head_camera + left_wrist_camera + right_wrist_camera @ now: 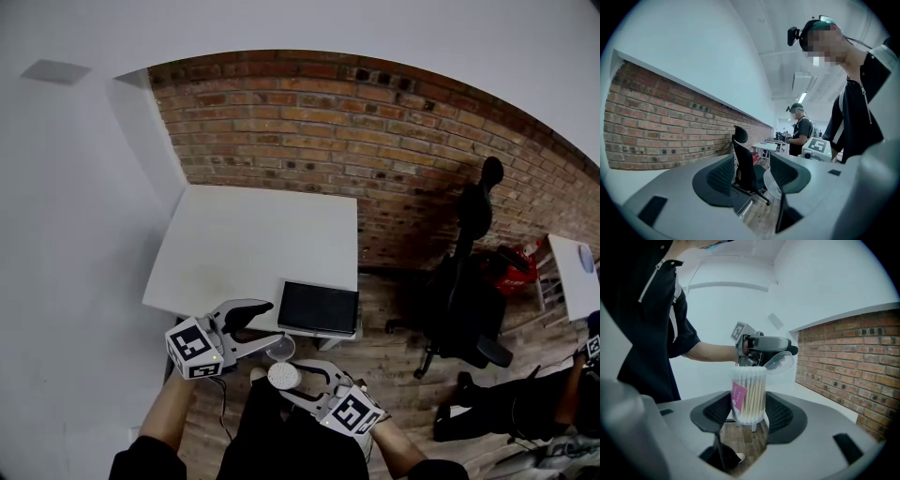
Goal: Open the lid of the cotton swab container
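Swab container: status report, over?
Right gripper shut on container. Left gripper open, one jaw against lid. Lid tipped up clear of container top. Nothing in the way.

head view is looking steeply down on table (pixel 253 244) | left gripper view is facing office chair (pixel 743 166), brick wall (pixel 670 126) | right gripper view is sitting close on cotton swab container (pixel 749 397), sharing that wall

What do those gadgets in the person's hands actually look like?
Each hand carries a pale grey plastic tool. The left gripper and the right gripper both end in two curved jaws lined with black ribbed pads, and each bears a white cube printed with black square markers. The person wears short black sleeves.
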`<control>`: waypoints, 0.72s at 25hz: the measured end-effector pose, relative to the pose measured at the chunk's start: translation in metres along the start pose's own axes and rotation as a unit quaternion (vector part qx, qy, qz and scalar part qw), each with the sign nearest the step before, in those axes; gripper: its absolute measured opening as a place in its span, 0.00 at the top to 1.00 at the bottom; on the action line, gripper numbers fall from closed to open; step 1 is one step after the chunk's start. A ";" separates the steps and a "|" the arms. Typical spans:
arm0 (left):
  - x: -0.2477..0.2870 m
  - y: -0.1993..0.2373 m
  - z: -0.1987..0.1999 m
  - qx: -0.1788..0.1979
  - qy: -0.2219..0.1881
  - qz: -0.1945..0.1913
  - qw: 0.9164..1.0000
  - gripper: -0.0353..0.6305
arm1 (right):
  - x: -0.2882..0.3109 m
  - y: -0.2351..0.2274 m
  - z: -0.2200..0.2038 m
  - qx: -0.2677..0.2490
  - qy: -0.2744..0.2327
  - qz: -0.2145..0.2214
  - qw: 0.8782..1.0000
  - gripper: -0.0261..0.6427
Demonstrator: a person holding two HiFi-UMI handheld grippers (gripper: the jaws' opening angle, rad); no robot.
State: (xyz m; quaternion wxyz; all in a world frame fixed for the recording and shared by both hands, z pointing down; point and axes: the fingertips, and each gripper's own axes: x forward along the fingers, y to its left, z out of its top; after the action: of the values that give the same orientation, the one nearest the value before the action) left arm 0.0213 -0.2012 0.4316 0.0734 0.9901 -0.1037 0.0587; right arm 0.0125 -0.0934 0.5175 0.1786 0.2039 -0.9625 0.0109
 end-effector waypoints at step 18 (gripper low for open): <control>0.013 -0.004 -0.041 -0.026 0.034 -0.012 0.999 0.57 | -0.003 0.005 0.001 0.019 -0.019 0.002 1.000 0.60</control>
State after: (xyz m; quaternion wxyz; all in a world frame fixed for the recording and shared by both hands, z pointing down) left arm 0.0302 -0.1936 0.4735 0.1038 0.9864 -0.0909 0.0889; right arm 0.0131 -0.0880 0.5151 0.1560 0.2056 -0.9658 0.0254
